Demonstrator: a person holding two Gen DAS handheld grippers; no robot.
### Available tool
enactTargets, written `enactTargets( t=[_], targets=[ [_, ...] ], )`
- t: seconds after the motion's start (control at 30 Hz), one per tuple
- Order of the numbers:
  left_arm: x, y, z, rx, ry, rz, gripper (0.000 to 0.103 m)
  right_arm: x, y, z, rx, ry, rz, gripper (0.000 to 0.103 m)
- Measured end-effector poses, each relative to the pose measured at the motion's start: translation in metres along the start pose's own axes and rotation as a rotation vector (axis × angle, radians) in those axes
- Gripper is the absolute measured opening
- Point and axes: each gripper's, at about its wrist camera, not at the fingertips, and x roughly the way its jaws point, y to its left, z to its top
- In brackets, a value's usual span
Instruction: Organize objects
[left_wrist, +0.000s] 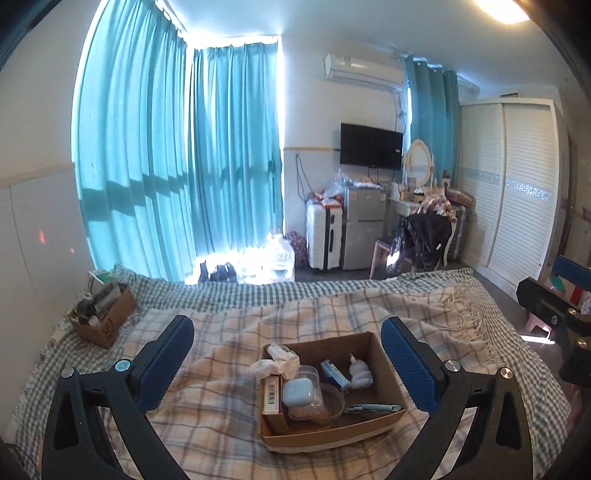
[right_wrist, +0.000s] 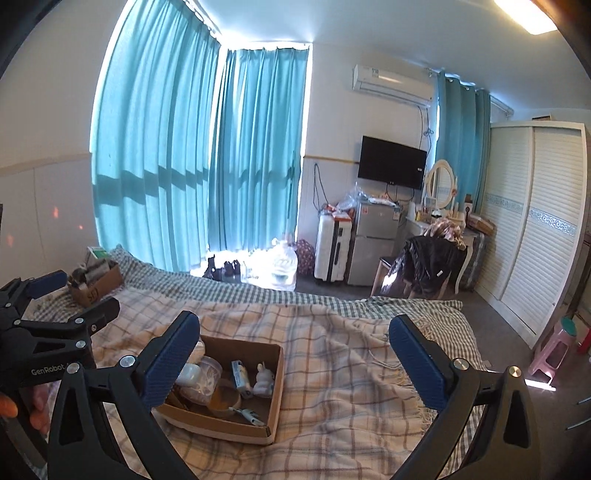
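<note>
A shallow cardboard box lies on the plaid blanket on the bed and also shows in the right wrist view. It holds a white rabbit figure, a pale blue earbud case, a tape roll, a nail clipper, a small carton and crumpled tissue. My left gripper is open and empty, hovering above the box. My right gripper is open and empty, just right of the box. A second cardboard box with items sits at the bed's far left corner.
The plaid blanket covers the bed. Beyond it are teal curtains, a white suitcase, a small fridge, a chair draped with dark clothing, a wardrobe and a pink stool.
</note>
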Motion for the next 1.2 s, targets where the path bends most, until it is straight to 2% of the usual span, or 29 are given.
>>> enactTargets(
  t=[0.1,0.23,0.33,0.4,0.47,0.63,0.77,0.83,0.93,1.2],
  targets=[
    [-0.023,0.001,-0.007,0.021,-0.070,0.011,0.103,-0.018,0.003,-0.013,0.005,-0.024,0.011,0.103],
    [-0.040,0.004,-0.028,-0.002,-0.137,0.032,0.103,-0.025,0.008,-0.039,0.015,-0.066,-0.023,0.103],
    [-0.036,0.010,-0.057,-0.045,-0.165,0.042,0.103,-0.012,0.008,-0.064,0.051,-0.061,-0.023,0.103],
    [-0.029,0.013,-0.083,-0.059,-0.180,0.101,0.103,-0.002,0.010,-0.081,0.062,-0.073,-0.045,0.103],
    [-0.023,0.014,-0.107,-0.056,-0.177,0.145,0.103,0.008,0.012,-0.101,0.062,-0.101,-0.060,0.103],
    [0.000,0.009,-0.151,-0.020,-0.130,0.169,0.103,0.033,0.025,-0.148,0.070,-0.056,-0.027,0.103],
    [0.006,0.012,-0.171,-0.095,-0.106,0.154,0.103,0.041,0.039,-0.166,0.011,-0.020,0.001,0.103],
    [0.008,0.013,-0.175,-0.097,-0.079,0.127,0.103,0.044,0.039,-0.169,0.018,0.000,0.019,0.103],
    [0.007,0.012,-0.178,-0.081,-0.079,0.158,0.103,0.040,0.037,-0.172,0.033,-0.011,0.006,0.103],
    [-0.002,0.017,-0.180,-0.110,-0.097,0.155,0.103,0.032,0.036,-0.174,0.038,-0.024,-0.025,0.103]
  ],
)
